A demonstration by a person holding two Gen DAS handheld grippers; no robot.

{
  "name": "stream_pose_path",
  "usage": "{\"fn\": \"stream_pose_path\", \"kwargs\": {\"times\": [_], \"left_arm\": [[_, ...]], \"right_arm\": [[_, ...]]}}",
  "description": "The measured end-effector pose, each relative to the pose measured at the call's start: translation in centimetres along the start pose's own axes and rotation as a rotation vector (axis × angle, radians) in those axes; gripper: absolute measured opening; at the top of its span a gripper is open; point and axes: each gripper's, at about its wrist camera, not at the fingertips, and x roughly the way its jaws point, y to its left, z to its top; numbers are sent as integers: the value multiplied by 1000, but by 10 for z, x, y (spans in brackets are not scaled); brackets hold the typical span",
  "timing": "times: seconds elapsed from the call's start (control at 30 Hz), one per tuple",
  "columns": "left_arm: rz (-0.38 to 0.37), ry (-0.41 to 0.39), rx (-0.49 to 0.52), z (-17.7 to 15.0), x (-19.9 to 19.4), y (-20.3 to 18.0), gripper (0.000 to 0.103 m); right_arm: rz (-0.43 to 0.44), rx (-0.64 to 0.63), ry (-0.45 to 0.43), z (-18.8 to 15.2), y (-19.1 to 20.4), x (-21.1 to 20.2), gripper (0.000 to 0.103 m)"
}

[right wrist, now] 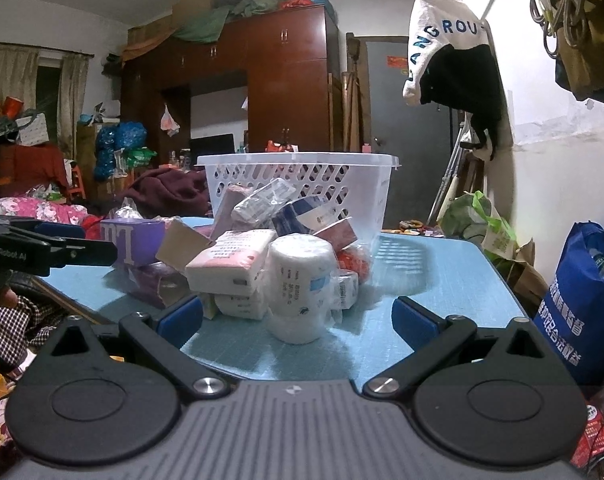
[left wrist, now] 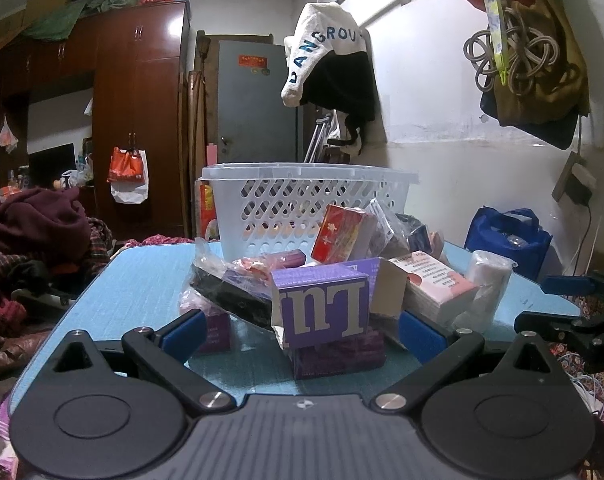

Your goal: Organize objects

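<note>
Because the boxes and packets lie heaped on the tabletop (left wrist: pixel 114 280) before the basket (left wrist: pixel 302 200), both tongs, left (left wrist: pixel 302 332) and right (right wrist: pixel 298 318), wait spread and empty.

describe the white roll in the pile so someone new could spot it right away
On the blue table, a pile lies in front of the white basket. The roll stands upright at the pile's near right edge, beside a pink-and-white box. It is the only cylinder, white and wrapped in clear plastic.
</note>
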Motion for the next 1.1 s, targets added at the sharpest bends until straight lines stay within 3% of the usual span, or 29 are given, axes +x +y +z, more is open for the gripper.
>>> {"fn": "stream_pose_path", "kwargs": {"times": [0.6, 0.93, 1.1], "left_arm": [[-5, -4, -3, 0, 1, -1, 103], [-1, -16, -1, 5, 14, -8, 95], [5, -10, 8, 6, 25, -11, 91]], "right_arm": [[7, -6, -10, 0, -1, 1, 102], [34, -17, -3, 1, 0, 12, 79], [10, -31, 6, 2, -1, 24, 75]]}}
